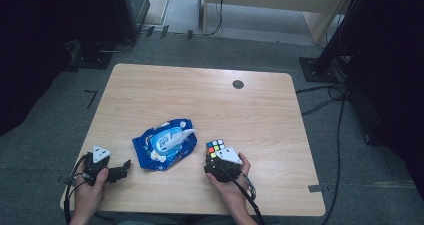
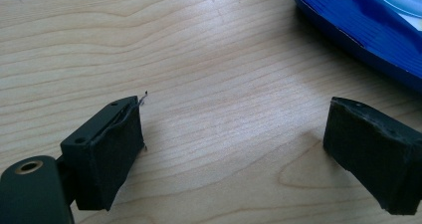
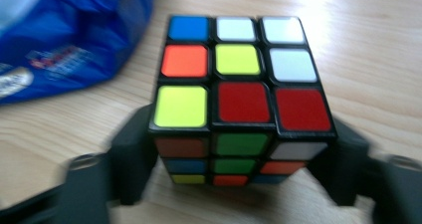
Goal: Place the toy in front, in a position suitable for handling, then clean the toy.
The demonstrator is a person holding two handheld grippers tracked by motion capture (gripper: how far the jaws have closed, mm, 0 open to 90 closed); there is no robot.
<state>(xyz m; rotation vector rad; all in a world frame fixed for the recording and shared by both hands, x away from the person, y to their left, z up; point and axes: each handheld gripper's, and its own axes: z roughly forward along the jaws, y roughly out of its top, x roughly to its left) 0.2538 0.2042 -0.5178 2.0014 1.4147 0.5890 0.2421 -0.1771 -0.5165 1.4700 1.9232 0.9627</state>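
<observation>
the puzzle cube (image 3: 242,97) sits on the desk (image 1: 260,110) toward its near edge, between the jaws of the right claw (image 1: 218,161), which flank its lower sides; whether the pads press it i cannot tell. just left lies a blue wipes pack (image 1: 165,144). the left claw (image 2: 259,159) is spread over bare wood near the front-left corner.
</observation>
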